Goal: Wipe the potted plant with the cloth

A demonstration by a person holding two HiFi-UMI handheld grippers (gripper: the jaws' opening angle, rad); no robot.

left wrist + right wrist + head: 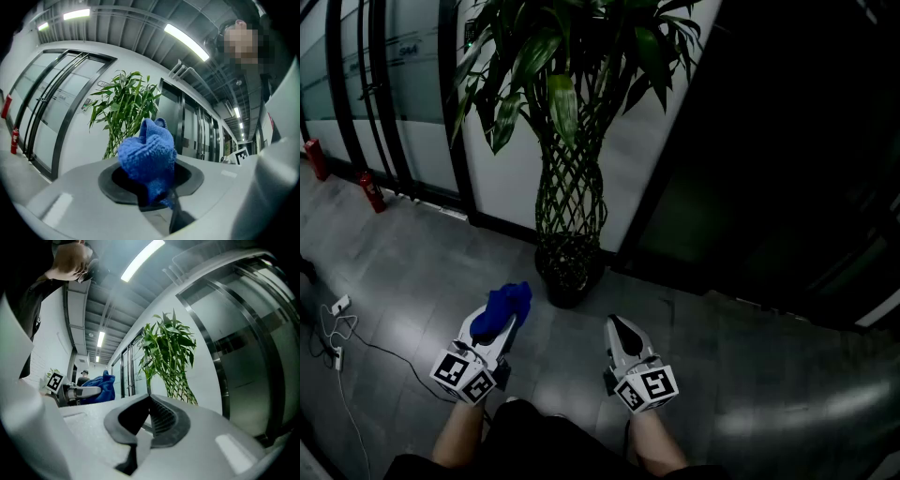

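Left tongs (500, 325) clamp cloth (505, 302), right tongs (617, 324) closed, both facing plant (568, 192).

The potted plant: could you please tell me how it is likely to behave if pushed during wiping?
The potted plant looks tall and leafy above a small dark pot, so a push high up might tip it. Its long drooping leaves would probably bend away rather than resist. The woven stems look stiffer.

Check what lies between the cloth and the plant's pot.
Nothing: in the head view only grey floor separates the cloth, held in the left gripper, from the pot.
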